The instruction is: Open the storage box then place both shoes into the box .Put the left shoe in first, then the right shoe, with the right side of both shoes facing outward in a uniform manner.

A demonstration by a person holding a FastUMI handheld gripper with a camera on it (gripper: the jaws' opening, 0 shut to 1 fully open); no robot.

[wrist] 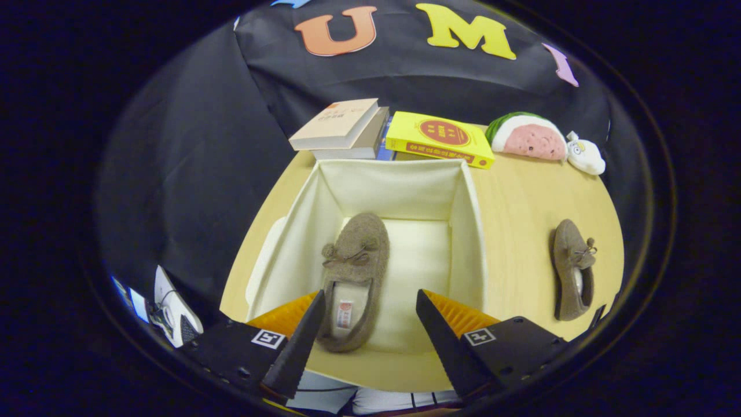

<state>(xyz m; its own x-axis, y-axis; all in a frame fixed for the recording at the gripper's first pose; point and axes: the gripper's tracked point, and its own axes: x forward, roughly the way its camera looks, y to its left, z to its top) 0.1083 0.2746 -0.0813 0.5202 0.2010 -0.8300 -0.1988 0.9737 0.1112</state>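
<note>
Jaws spread, empty; shoe (353, 278) inside storage box (469, 231); second shoe (573, 269) on table (521, 202).

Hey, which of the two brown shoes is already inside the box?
The shoe lying in the open white box, just ahead of the open tongs. The other shoe lies on the table beside the box.

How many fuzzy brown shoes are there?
2. One brown shoe lies inside the open white storage box, just ahead of the open gripper. The other shoe lies on the wooden table, beside the box.
</note>
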